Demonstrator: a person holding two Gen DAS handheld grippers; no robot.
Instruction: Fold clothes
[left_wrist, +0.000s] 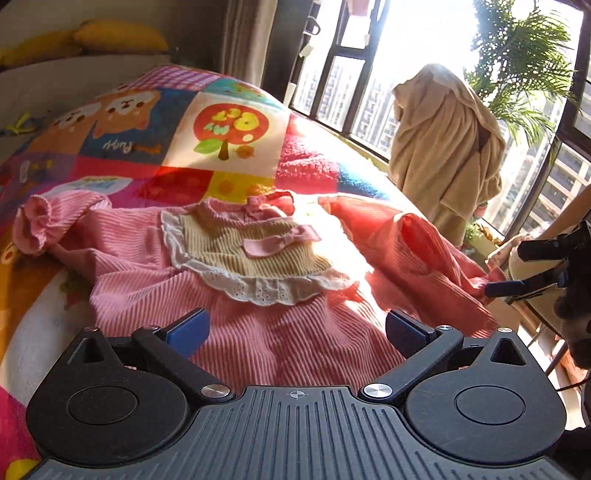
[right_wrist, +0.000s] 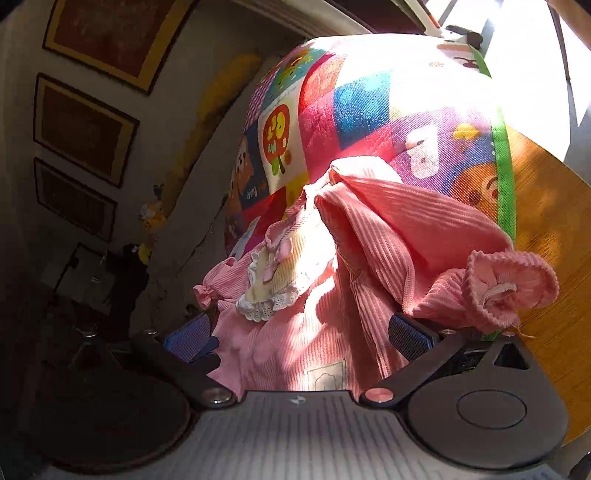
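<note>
A pink ribbed child's dress (left_wrist: 229, 332) with a cream lace bib and a pink bow (left_wrist: 280, 240) lies front-up on a colourful patchwork blanket (left_wrist: 207, 133). My left gripper (left_wrist: 295, 332) is open just above the skirt, holding nothing. The right gripper (left_wrist: 517, 286) shows at the right edge of the left wrist view, at the dress's right side. In the right wrist view my right gripper (right_wrist: 299, 338) is open with the pink dress (right_wrist: 295, 347) between its fingers, and the right sleeve (right_wrist: 509, 288) is bunched up beside the right finger.
A beige robe (left_wrist: 447, 147) hangs by the window with a palm plant (left_wrist: 524, 66) behind. Yellow cushions (left_wrist: 118, 37) lie at the back left. A wooden surface (right_wrist: 554, 258) borders the blanket's green edge (right_wrist: 504, 177). Framed pictures (right_wrist: 81, 125) hang on the wall.
</note>
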